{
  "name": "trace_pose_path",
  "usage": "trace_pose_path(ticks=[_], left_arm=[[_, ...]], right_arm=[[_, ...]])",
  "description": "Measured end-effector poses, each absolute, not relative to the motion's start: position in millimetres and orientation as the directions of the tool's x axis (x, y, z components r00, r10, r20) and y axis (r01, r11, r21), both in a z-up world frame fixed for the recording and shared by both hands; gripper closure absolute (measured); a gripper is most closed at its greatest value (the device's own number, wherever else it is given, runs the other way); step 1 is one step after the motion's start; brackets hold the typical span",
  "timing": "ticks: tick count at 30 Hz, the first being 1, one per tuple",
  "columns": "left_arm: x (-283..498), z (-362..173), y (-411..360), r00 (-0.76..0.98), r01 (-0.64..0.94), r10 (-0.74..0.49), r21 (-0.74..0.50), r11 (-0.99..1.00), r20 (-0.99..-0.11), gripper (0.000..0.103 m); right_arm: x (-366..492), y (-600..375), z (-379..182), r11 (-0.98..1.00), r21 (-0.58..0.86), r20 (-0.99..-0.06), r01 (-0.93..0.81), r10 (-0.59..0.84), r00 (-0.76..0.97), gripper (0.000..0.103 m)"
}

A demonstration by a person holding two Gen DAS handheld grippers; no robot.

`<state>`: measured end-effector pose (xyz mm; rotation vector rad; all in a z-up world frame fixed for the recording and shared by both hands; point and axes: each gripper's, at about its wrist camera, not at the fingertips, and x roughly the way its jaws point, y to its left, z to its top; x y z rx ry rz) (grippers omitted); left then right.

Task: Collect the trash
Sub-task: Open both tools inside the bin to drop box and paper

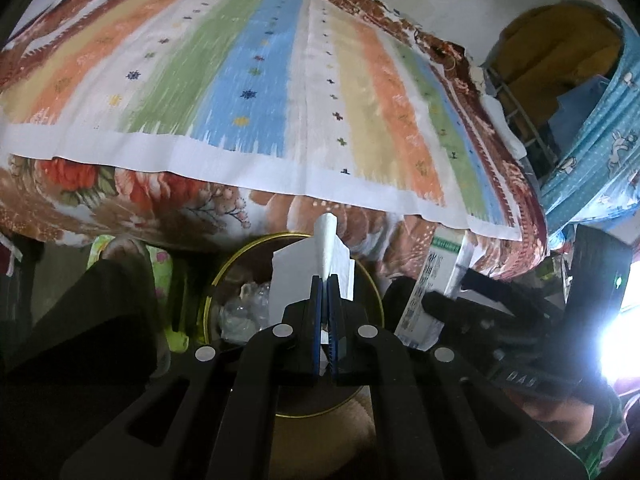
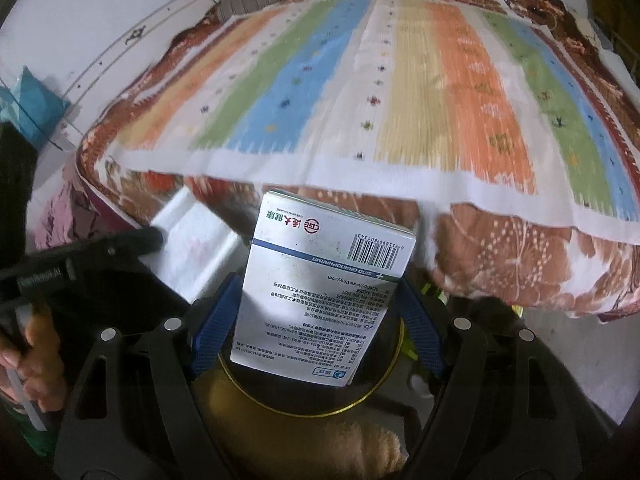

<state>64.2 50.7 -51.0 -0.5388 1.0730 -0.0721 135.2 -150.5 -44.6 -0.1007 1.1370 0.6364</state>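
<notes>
The left gripper [image 1: 325,280] has its jaws pressed nearly together on a folded sheet of white paper [image 1: 316,264], which sticks out past the fingertips — a thin thing needs a tight pinch. Beneath and just beyond those jaws sits the gold-rimmed waste bin [image 1: 216,280], with clear plastic wrapping [image 1: 244,308] already inside, so the paper looks poised for dropping.

The right gripper [image 2: 316,304] has its jaws spread wide, its blue pads [image 2: 212,328] clamped on both sides of a white medicine box [image 2: 320,280] with a barcode, held upright between them. The same bin [image 2: 384,394] lies directly below these jaws — apparently the box is meant to go in too. The striped bed cover [image 2: 360,92] lies further ahead.
</notes>
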Motion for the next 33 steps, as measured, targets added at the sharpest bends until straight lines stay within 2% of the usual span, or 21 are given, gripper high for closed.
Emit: trace_pose_path(ticks=[12, 23, 24, 25, 26, 30, 33], left_arm=[[77.9, -77.8, 42.9, 0.412, -0.244, -0.275, -0.396, 0.885, -0.869, 0.101], [94.5, -102.9, 51.4, 0.361, -0.323, -0.327, -0.446, 0.834, -0.873, 0.101], [95.8, -104.5, 51.3, 0.356, -0.326, -0.332, -0.449, 0.832, -0.873, 0.094], [97.2, -108.2, 51.1, 0.343, -0.331, -0.349, -0.46, 0.824, -0.872, 0.075], [96.9, -109.2, 52.1, 0.341, -0.338, -0.347, -0.459, 0.822, -0.874, 0.068], [91.9, -96.7, 58.2, 0.381, -0.334, -0.317, -0.449, 0.828, -0.869, 0.063], [82.4, -78.6, 54.3, 0.42, -0.277, -0.275, -0.411, 0.868, -0.865, 0.052]], right_arm=[[130.0, -144.2, -68.8, 0.834, 0.201, -0.904, -0.514, 0.36, 0.231, 0.03], [135.9, -143.9, -83.3, 0.842, 0.202, -0.92, -0.5, 0.338, 0.196, 0.029], [137.9, -143.6, -87.1, 0.846, 0.201, -0.924, -0.495, 0.331, 0.191, 0.028], [139.7, -143.4, -90.2, 0.849, 0.205, -0.926, -0.487, 0.329, 0.183, 0.022], [141.8, -143.4, -93.5, 0.852, 0.212, -0.928, -0.478, 0.329, 0.173, 0.017], [139.4, -145.0, -90.4, 0.85, 0.213, -0.924, -0.482, 0.336, 0.184, 0.013], [134.4, -150.0, -81.5, 0.846, 0.224, -0.909, -0.484, 0.36, 0.208, 0.012]])
